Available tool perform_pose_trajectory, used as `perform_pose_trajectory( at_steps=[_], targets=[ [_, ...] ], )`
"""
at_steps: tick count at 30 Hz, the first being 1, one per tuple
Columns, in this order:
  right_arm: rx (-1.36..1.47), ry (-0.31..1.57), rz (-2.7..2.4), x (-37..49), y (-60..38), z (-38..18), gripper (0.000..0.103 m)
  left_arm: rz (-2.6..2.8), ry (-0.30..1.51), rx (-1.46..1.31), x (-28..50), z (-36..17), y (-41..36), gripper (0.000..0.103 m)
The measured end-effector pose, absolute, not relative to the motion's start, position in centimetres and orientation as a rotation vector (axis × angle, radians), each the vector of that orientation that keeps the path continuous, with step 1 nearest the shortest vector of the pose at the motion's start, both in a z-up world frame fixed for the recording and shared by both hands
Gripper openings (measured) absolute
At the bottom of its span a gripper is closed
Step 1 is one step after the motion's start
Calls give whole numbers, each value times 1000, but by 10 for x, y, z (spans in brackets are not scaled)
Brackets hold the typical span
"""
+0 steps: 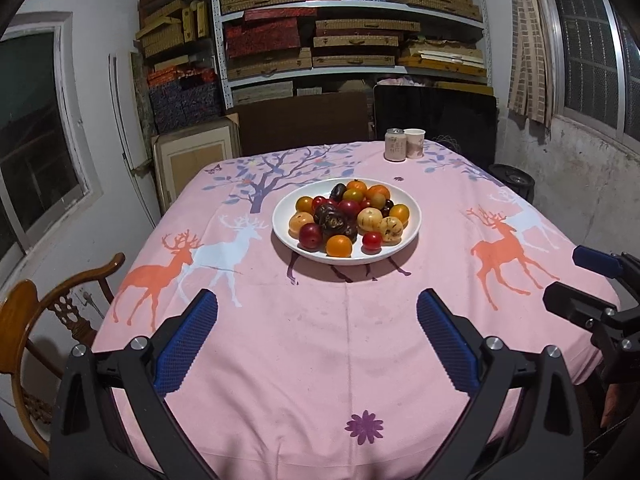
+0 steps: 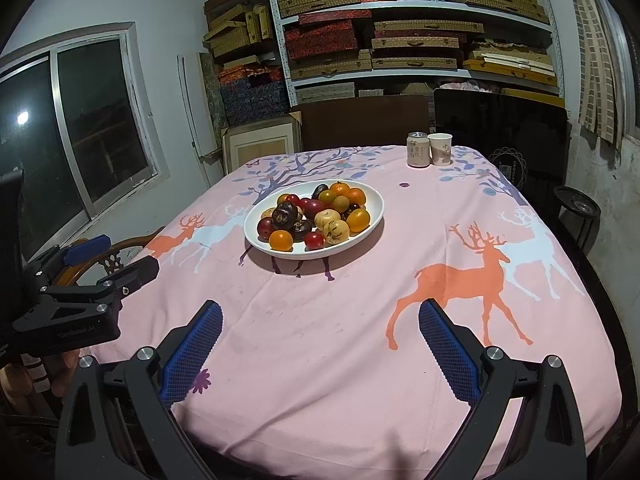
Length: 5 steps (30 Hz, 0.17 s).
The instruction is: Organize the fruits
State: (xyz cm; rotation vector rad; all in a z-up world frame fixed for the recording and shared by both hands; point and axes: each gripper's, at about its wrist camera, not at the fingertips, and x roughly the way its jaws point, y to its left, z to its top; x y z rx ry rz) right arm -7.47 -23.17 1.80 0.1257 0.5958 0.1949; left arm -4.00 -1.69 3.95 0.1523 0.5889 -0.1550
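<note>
1. A white plate [image 1: 412,216] is sitting near the middle of a table [image 1: 304,360] covered with a pink cloth printed with deer and trees, and it is carrying a heap of fruits [image 1: 348,216] in orange, yellow, red and very dark purple.
2. An orange fruit [image 1: 339,246] and a small red fruit [image 1: 371,240] are lying at the plate's near rim, with pale speckled fruits just behind and dark ones clustering at the centre.
3. The left gripper [image 1: 318,312] is hovering over the near part of the table, well apart from the plate, its blue-padded fingers [image 1: 188,344] standing wide apart with nothing between them.
4. The right gripper [image 2: 320,320] is hanging at a similar height over the cloth, its fingers [image 2: 448,348] likewise spread and gripping nothing; in the left wrist view it is showing at the right edge as a black frame with a blue pad.
5. A drink can [image 1: 395,145] and a paper cup [image 1: 414,143] are standing side by side at the far edge of the table, seemingly touching, though the view is too small to be sure.
6. A wooden chair [image 1: 24,320] is standing at the table's left side.
7. Shelves [image 1: 352,12] stacked with flat boxes are filling the far wall, and a window [image 2: 80,128] is showing dark on the left.
</note>
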Motion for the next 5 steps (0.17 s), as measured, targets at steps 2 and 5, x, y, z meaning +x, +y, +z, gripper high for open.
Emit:
perform_pose_trajectory(
  at_steps=[2, 5],
  targets=[
    [126, 596, 197, -75, -232, 18, 99, -160, 601, 137, -38, 40, -15, 98],
    [125, 598, 198, -74, -231, 18, 99, -150, 602, 141, -37, 39, -14, 98]
  ],
)
